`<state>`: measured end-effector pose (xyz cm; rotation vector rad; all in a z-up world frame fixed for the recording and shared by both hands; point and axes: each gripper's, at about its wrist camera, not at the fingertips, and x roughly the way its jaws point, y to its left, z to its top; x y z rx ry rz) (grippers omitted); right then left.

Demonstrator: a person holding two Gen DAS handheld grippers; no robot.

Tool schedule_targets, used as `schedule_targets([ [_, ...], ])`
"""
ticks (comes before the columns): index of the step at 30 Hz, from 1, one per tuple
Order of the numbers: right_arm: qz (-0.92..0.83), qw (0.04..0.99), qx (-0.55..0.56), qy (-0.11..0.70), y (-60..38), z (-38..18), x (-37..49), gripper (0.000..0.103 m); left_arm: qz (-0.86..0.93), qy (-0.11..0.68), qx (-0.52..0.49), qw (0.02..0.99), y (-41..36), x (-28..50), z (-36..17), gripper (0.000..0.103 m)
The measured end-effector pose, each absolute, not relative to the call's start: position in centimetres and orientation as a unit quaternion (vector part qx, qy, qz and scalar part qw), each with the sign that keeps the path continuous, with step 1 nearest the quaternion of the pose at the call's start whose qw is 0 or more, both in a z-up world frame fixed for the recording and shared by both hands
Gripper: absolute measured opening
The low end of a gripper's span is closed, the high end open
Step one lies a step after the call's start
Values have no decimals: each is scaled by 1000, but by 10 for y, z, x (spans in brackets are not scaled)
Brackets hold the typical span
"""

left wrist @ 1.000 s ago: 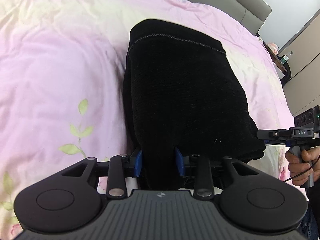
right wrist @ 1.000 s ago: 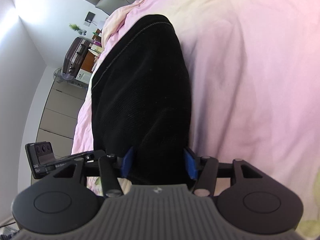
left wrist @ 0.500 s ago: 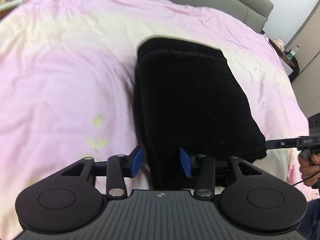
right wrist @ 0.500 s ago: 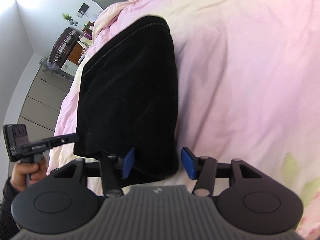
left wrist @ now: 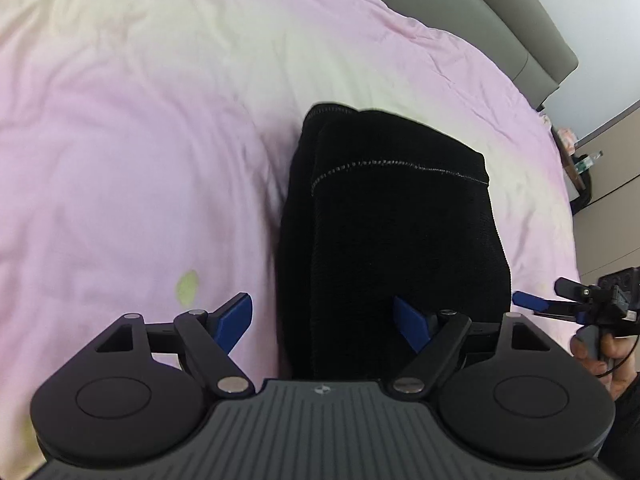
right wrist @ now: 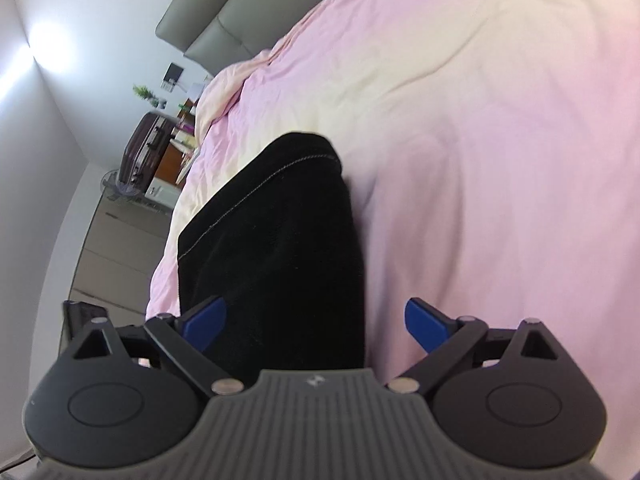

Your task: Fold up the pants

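Pink bed cover [left wrist: 140, 140]: black pants [left wrist: 392, 248] folded at 12 o'clock of left gripper [left wrist: 328, 320] and right gripper [right wrist: 316, 320], jaws opening, nothing pinched. Release step; next, probably smoothing.

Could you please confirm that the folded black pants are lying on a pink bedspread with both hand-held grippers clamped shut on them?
Not quite: the left hand-held gripper and right hand-held gripper are opening, pads clear of the pants, as both wrist views show. The pink bedspread part is right.

A home bedroom: a wide bed [left wrist: 160, 120] under a pink quilt [right wrist: 500, 140], a grey padded headboard [right wrist: 216, 28] at the far end, and a suitcase [right wrist: 140, 152] and potted plant [right wrist: 144, 92] by the left wall.
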<state>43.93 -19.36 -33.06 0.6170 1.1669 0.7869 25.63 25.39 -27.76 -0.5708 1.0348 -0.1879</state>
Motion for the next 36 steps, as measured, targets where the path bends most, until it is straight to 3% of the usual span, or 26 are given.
schedule_targets([
  [4, 371, 701, 266, 547, -164, -348, 451, 93, -124, 470, -348, 801, 261, 259, -301, 98],
  [5, 374, 696, 267, 552, -157, -354, 452, 93, -129, 471, -360, 795, 260, 260, -306, 102],
  [14, 398, 643, 305, 579, -125, -404, 459, 98, -160, 470, -397, 772, 269, 276, -345, 103],
  [22, 421, 631, 311, 573, -114, -415, 467, 98, -190, 477, -385, 767, 255, 290, -345, 103],
  [29, 430, 657, 296, 544, -116, -401, 453, 71, -192, 482, -369, 772, 251, 285, -333, 102],
  [33, 420, 667, 314, 530, -122, -387, 437, 65, -194, 466, -375, 778, 251, 273, -317, 87],
  [36, 425, 671, 317, 519, -128, -367, 427, 65, -209, 456, -381, 777, 252, 263, -298, 82],
])
